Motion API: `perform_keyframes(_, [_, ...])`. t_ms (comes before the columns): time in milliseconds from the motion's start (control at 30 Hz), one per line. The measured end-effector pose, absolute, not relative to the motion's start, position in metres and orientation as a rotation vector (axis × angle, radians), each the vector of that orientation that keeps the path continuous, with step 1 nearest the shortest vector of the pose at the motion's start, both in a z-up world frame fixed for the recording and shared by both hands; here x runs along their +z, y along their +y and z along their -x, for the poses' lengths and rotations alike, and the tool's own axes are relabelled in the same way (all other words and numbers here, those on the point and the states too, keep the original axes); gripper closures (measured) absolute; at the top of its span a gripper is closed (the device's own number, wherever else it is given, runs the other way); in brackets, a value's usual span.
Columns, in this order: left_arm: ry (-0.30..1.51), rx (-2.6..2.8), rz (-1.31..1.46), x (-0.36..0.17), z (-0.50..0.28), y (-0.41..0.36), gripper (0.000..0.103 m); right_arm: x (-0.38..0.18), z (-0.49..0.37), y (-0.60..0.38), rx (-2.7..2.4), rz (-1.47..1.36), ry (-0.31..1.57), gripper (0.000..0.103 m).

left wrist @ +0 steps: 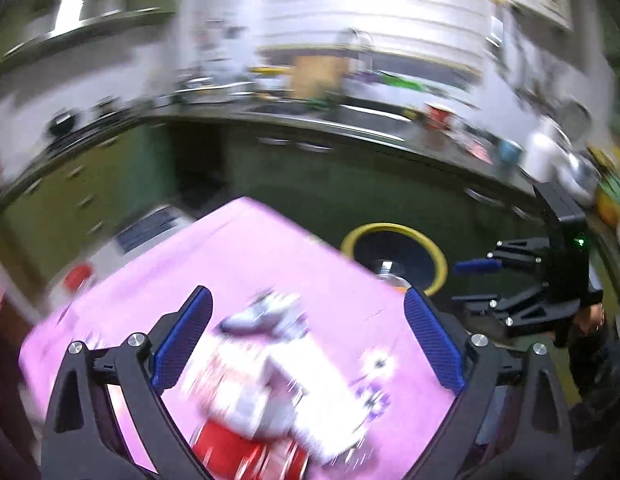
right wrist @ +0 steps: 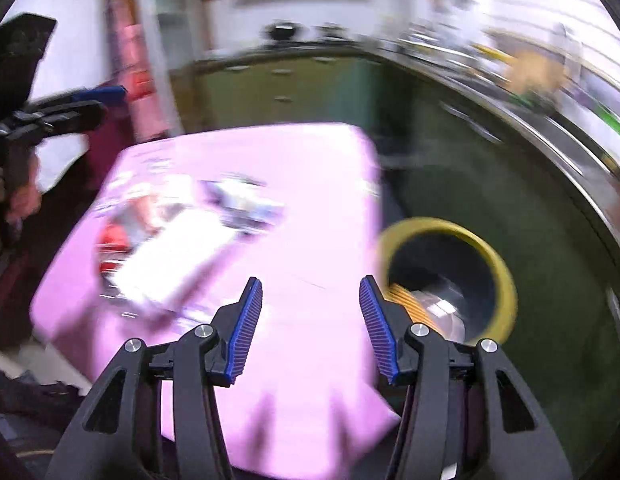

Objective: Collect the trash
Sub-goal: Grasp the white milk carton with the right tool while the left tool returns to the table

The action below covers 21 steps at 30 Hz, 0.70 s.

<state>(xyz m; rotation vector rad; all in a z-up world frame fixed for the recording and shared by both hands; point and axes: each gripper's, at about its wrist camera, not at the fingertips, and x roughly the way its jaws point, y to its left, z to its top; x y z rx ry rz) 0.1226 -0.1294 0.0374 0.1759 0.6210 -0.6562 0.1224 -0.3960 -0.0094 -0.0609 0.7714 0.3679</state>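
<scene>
A pink table [left wrist: 238, 256] [right wrist: 310, 184] holds blurred trash: a white paper piece [left wrist: 310, 392] [right wrist: 170, 264], a red can or wrapper [left wrist: 238, 452] [right wrist: 110, 248] and a crumpled silver-purple wrapper [left wrist: 266, 316] [right wrist: 246, 204]. My left gripper [left wrist: 306, 340] is open and hangs just above this pile. My right gripper [right wrist: 310, 328] is open and empty over the table's near edge, beside a yellow-rimmed dark bin [left wrist: 393, 256] [right wrist: 449, 276] that holds some trash. The right gripper also shows in the left wrist view [left wrist: 473, 284].
The bin stands on the dark floor to the right of the table. Green cabinets [left wrist: 349, 184] under a cluttered kitchen counter [left wrist: 449, 128] run behind. A doorway and white wall [right wrist: 82, 40] lie to the left. Both views are motion-blurred.
</scene>
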Motion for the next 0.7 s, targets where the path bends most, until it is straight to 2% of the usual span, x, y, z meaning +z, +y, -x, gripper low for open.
perform_keyframes(100, [0.602,-0.556,-0.088,0.032,-0.101,-0.079,0.007,-0.013,-0.136,-0.343,0.495,0.103,0.751,0.052])
perform_keyframes(333, [0.558,-0.360,0.012,0.021,-0.063,0.001,0.007,-0.029,-0.160,-0.251,0.655,0.204,0.748,0.052])
perform_keyframes(700, [0.632,-0.358,0.105,-0.014,-0.074,0.026,0.007,-0.050,-0.192,-0.204,0.612,0.272,0.778,0.052])
